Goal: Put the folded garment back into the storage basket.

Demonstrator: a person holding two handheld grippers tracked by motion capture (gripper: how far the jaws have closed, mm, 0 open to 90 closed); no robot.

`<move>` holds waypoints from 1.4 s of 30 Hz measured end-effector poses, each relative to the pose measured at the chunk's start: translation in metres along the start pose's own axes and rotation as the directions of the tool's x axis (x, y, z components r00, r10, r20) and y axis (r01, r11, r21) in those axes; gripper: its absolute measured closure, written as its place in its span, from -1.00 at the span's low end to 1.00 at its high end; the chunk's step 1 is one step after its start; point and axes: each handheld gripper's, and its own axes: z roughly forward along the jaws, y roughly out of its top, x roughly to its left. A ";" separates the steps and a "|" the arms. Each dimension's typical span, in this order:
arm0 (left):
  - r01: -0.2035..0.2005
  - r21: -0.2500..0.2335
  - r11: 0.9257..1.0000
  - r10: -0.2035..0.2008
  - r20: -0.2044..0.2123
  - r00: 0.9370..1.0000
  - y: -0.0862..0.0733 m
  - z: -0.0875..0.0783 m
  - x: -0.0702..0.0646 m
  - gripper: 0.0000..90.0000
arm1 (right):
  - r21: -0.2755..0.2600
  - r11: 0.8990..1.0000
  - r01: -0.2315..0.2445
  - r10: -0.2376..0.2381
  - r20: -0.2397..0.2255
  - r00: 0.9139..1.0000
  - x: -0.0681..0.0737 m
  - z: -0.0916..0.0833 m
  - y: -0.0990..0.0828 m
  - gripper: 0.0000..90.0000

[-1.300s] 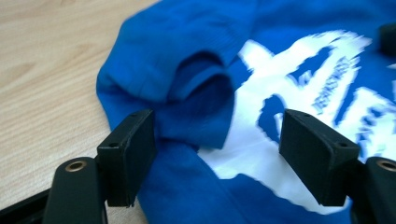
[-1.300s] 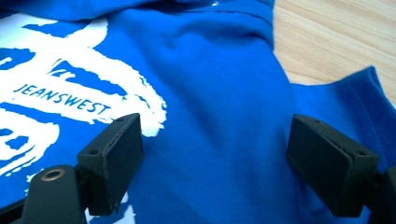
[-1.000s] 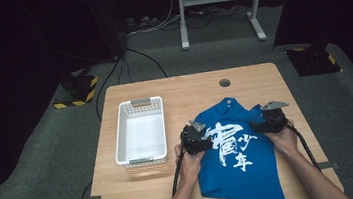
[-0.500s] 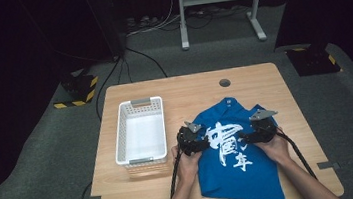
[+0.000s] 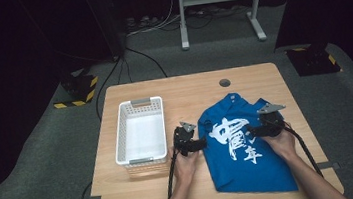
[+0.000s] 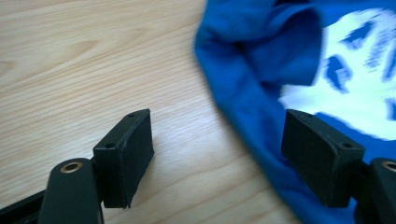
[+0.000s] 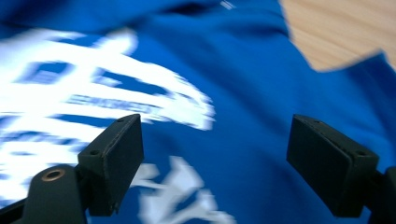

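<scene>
Two tools work over a blue T-shirt [image 5: 247, 159] that lies spread on the right half of the wooden surface [image 5: 183, 91], its white printed characters [image 5: 237, 140] facing up and its collar end pointing away from the person. In the high view, the left tool [image 5: 203, 142] sits at the shirt's left edge, about level with the print, with the left hand [image 5: 186, 165] behind it. The right tool [image 5: 251, 130] rests over the shirt's right part, just beside the print, held by the right hand [image 5: 281, 142]. A white slatted plastic basket [image 5: 140, 131] stands on the left part of the surface, near the left tool but apart from it. A cable trails from each tool back along the person's forearms.

In the left gripper view, the left tool [image 6: 217, 161] has its jaws spread wide, having just been opening a little further. One jaw is over bare wood and the other over the shirt's [image 6: 261, 70] rumpled blue edge; the hem runs between them, and neither pad presses on it.

In the right gripper view, the right tool [image 7: 215, 163] also stands wide open above the shirt [image 7: 280, 84], with flat blue cloth and part of the white print [image 7: 93, 98] between the jaws. Nothing is gripped. A corner of the wood [image 7: 345, 28] shows beyond the cloth.
</scene>
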 end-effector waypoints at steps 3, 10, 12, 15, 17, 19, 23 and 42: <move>-0.027 0.011 1.000 0.027 -0.007 1.000 0.002 0.004 -0.006 -0.45 | -0.015 1.000 0.020 -0.020 -0.041 0.999 0.014 -0.001 0.000 -0.57; -0.053 0.025 0.998 0.054 -0.076 0.996 0.002 0.007 0.000 -0.44 | -0.003 1.000 -0.004 0.004 -0.049 0.999 0.005 0.009 -0.004 -0.59; -0.041 0.028 0.999 0.043 -0.090 0.995 0.003 0.007 0.005 -0.44 | 0.000 1.000 -0.022 0.022 -0.031 0.999 -0.004 0.011 -0.003 -0.59; -0.024 0.034 0.999 0.027 -0.094 0.995 0.004 0.006 0.009 -0.44 | 0.011 0.999 -0.047 0.047 0.021 0.999 -0.013 0.012 -0.001 -0.59; -0.014 0.029 0.999 0.016 -0.069 0.997 0.003 0.004 0.009 -0.44 | 0.018 0.999 -0.039 0.038 0.045 0.998 -0.014 0.009 -0.001 -0.56; -0.005 0.013 1.000 0.006 -0.037 0.999 0.002 0.002 0.008 -0.45 | 0.020 0.999 -0.025 0.025 0.028 0.999 -0.009 0.005 -0.001 -0.57; -0.023 0.012 1.000 0.024 -0.031 0.999 0.000 0.004 0.004 -0.45 | -0.010 1.000 0.016 -0.017 -0.035 0.999 0.008 -0.002 -0.002 -0.56; -0.022 0.010 1.000 0.022 0.017 1.000 0.004 0.007 -0.010 -0.47 | 0.010 1.000 0.023 -0.023 -0.064 0.998 0.018 0.001 -0.003 -0.58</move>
